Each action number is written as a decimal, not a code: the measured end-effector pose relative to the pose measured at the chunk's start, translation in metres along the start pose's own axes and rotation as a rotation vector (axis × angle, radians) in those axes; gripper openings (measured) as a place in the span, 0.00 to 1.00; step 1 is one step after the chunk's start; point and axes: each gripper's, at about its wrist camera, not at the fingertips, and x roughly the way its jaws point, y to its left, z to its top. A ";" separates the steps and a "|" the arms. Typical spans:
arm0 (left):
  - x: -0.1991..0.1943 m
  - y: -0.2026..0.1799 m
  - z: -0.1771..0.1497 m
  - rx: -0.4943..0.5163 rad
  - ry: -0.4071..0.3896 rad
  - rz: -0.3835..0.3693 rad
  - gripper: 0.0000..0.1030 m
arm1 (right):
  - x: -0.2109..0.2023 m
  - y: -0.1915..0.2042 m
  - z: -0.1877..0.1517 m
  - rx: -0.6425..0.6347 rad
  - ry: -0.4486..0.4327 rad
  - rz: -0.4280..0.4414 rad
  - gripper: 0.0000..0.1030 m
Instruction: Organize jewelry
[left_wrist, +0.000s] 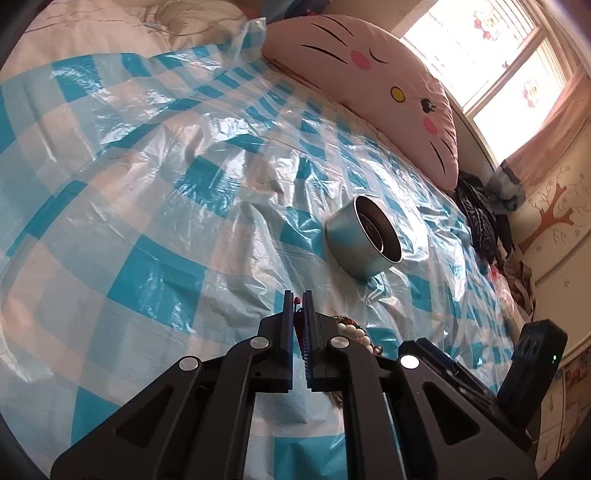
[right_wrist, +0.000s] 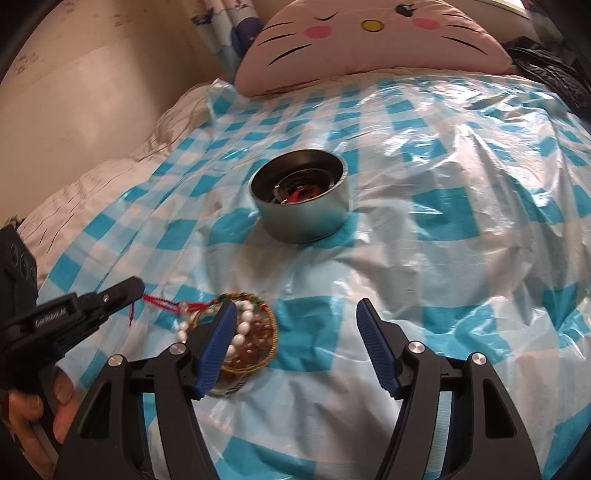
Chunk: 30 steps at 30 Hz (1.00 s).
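My left gripper (left_wrist: 297, 295) is shut on a red cord (left_wrist: 296, 300), a sliver of which shows between its fingers. In the right wrist view the left gripper (right_wrist: 135, 288) comes in from the left, and the red cord (right_wrist: 159, 301) trails from its tip to a jewelry pile. The pile holds a white bead bracelet (right_wrist: 243, 325), brown beads (right_wrist: 255, 345) and a thin gold-green ring (right_wrist: 272, 330). My right gripper (right_wrist: 297, 306) is open, its left finger over the pile. A round silver tin (right_wrist: 299, 195) stands beyond, with something red inside.
Everything lies on a bed under a crinkled blue-and-white checked plastic sheet (right_wrist: 443, 229). A pink cat-face pillow (right_wrist: 373, 37) lies at the head. Dark clothes (left_wrist: 476, 214) are piled along the wall side. A person's hand (right_wrist: 33, 410) holds the left gripper's handle.
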 end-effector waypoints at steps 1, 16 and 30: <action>0.001 0.003 0.001 -0.013 0.001 0.002 0.04 | 0.002 0.009 -0.002 -0.035 0.009 0.017 0.65; 0.011 0.004 0.000 -0.007 0.043 0.021 0.04 | 0.017 -0.003 -0.005 0.018 0.066 -0.067 0.24; 0.017 0.000 -0.002 0.015 0.068 0.039 0.04 | 0.028 -0.028 0.010 0.073 0.063 -0.108 0.37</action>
